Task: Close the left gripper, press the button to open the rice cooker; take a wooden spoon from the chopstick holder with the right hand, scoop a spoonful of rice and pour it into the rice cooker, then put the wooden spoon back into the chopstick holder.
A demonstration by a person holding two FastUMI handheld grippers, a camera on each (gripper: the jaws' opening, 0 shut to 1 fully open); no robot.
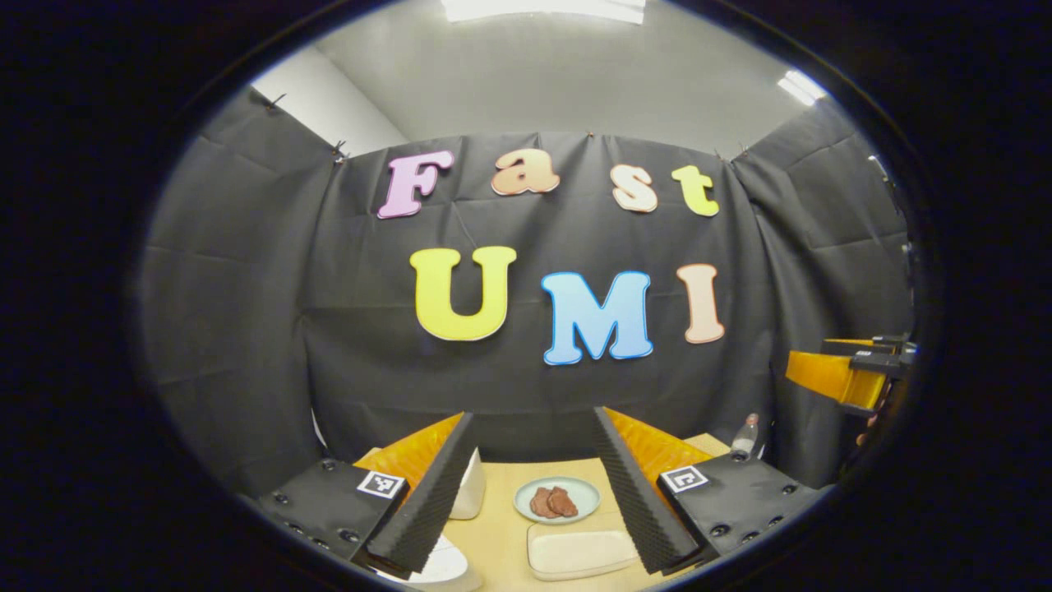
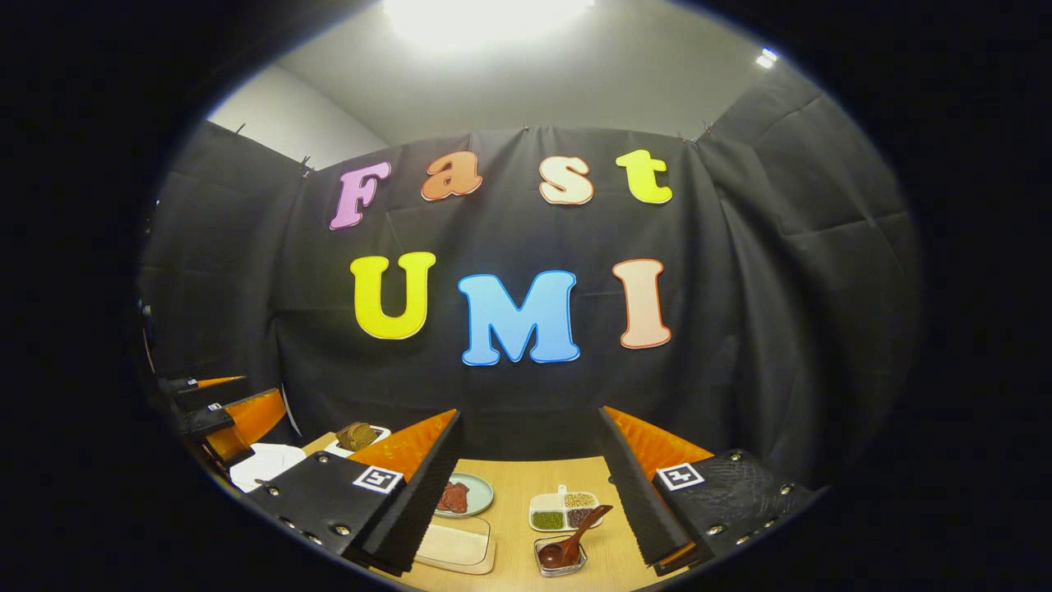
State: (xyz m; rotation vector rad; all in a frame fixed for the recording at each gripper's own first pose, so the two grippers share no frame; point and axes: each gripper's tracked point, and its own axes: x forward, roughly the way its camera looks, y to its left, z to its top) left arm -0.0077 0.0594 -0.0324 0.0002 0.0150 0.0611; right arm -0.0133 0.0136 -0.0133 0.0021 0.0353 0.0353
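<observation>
One wooden spoon (image 2: 575, 536), one green plate (image 1: 557, 499), one white tray (image 1: 579, 551), one bottle (image 1: 745, 436)

Ceiling lights (image 2: 485, 16) high above both grippers blow out to white glare. The black wall beyond the fingers stays dim. Fisheye bending curves the edges; focus is sharp.
</observation>
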